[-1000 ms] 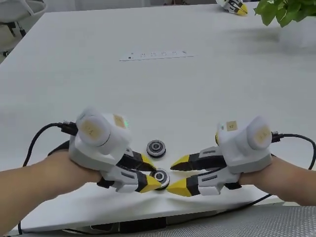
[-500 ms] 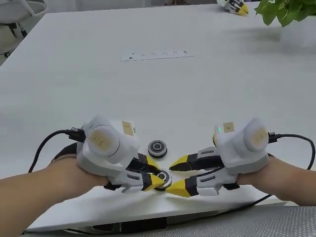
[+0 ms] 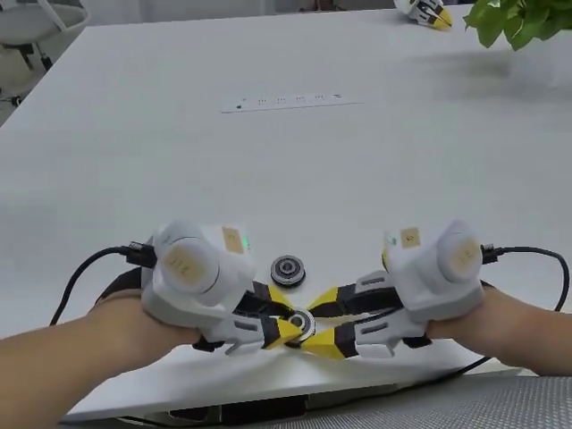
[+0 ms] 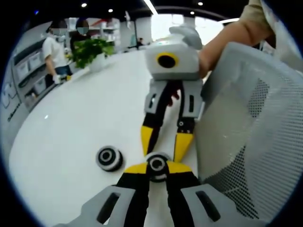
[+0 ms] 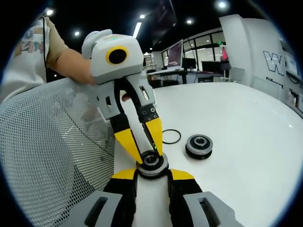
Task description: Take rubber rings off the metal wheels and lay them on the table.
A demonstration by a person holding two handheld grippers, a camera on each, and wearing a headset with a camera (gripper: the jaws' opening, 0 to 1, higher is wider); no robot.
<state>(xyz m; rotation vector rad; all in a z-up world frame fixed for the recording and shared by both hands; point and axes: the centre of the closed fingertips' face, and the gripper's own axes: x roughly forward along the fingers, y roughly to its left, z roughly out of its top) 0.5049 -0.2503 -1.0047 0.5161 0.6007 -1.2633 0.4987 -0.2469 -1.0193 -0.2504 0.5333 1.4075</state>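
Observation:
A metal wheel (image 3: 300, 323) with a dark rubber ring hangs just above the table's near edge, held between both grippers. My left gripper (image 3: 288, 320) is shut on it from the left, and my right gripper (image 3: 320, 320) has its jaws against it from the right. In the left gripper view the wheel (image 4: 157, 164) sits between my left gripper's (image 4: 157, 169) tips. In the right gripper view the wheel (image 5: 151, 162) sits between my right gripper's (image 5: 152, 174) tips. A second wheel (image 3: 288, 268) (image 4: 109, 158) (image 5: 199, 145) lies on the table. A loose rubber ring (image 5: 171, 136) lies beside it.
The white table (image 3: 295, 179) has a row of flush sockets (image 3: 290, 101) in its middle. A plant (image 3: 518, 20) and another yellow-tipped tool (image 3: 427, 11) stand at the far right. A grey mesh chair (image 4: 251, 123) is right behind the near edge. A person (image 4: 54, 47) stands far off.
The right gripper moved left and its jaws closed from wide open onto the wheel that the left gripper holds. Both hands drew slightly together.

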